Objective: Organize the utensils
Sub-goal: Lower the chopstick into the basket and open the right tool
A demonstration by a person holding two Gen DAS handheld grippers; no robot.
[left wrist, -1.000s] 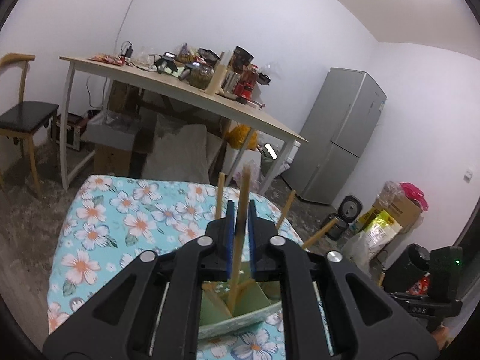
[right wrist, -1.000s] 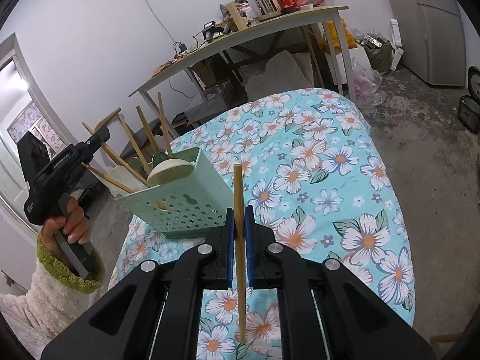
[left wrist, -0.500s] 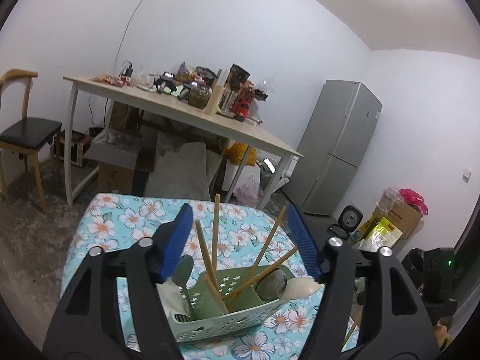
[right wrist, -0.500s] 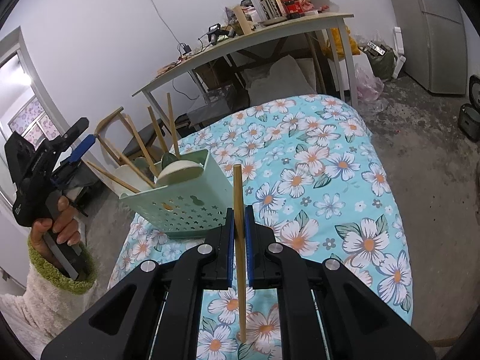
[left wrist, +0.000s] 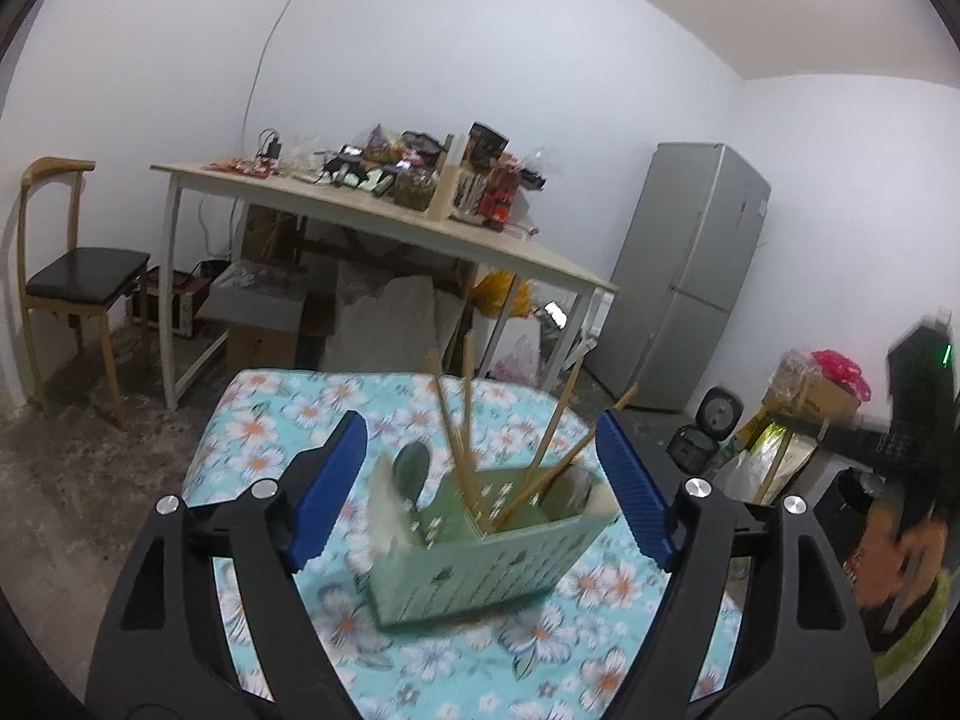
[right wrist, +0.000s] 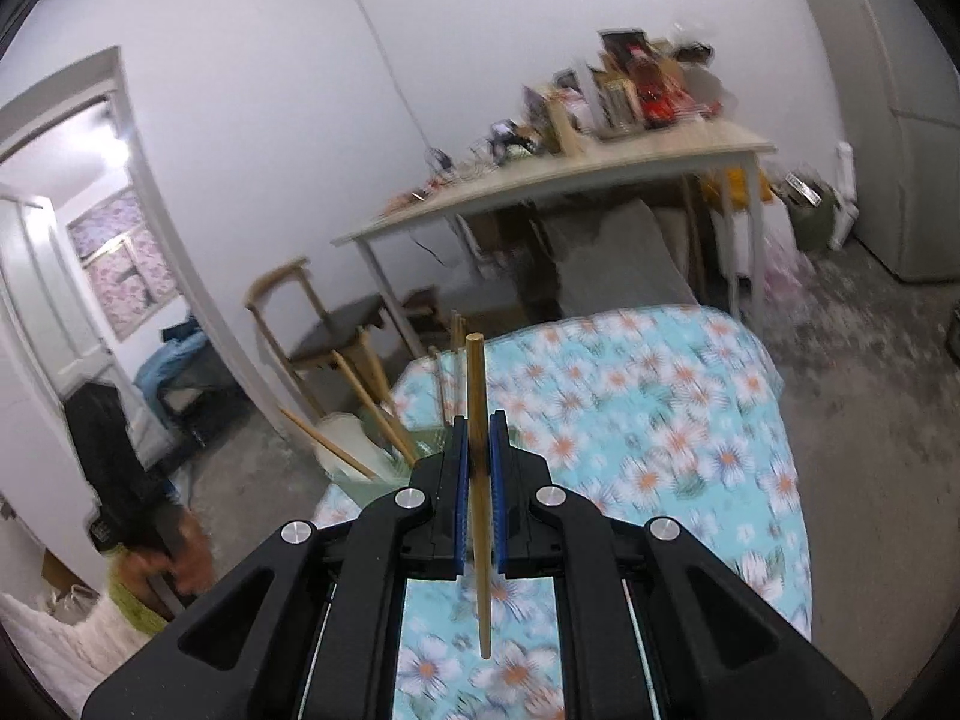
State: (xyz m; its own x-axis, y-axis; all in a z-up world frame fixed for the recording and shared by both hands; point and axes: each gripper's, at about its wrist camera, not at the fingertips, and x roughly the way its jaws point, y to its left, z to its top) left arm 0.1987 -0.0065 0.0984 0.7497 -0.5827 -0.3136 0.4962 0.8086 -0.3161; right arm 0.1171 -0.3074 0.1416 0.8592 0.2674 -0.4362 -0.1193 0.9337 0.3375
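1. Pinching a single wooden chopstick (right wrist: 478,456) between the blue pads of my right fingers (right wrist: 478,450), I hold it nearly upright, its blunt top above the pads and its thin end hanging below them over the flowered cloth.
2. My left fingers (left wrist: 480,483) are spreading wider at this moment, the blue pads (left wrist: 327,489) well apart, and nothing is gripped between them.
3. Framed in that gap, but farther off, stands the pale green utensil basket (left wrist: 480,564), tilted in the left wrist view and resting on the surface (left wrist: 270,420) with its turquoise floral cloth.
4. Four chopsticks (left wrist: 465,420) stick up out of the basket, two near its middle divider and two leaning toward its right side.
5. A dark spoon (left wrist: 411,468) stands in the left compartment, and something pale sits at each end of the basket; blur keeps me from naming either.
6. From the right wrist view the basket sits just behind and left of my right fingers, mostly hidden by them, with sticks fanning out to the left.
7. At that view's lower left, my other hand (right wrist: 174,558), in a green cuff and fluffy white sleeve, grips the black handle of the left tool.
8. Beyond stand a long cluttered table (left wrist: 372,222), a wooden chair (left wrist: 72,276) and a grey fridge (left wrist: 690,264).
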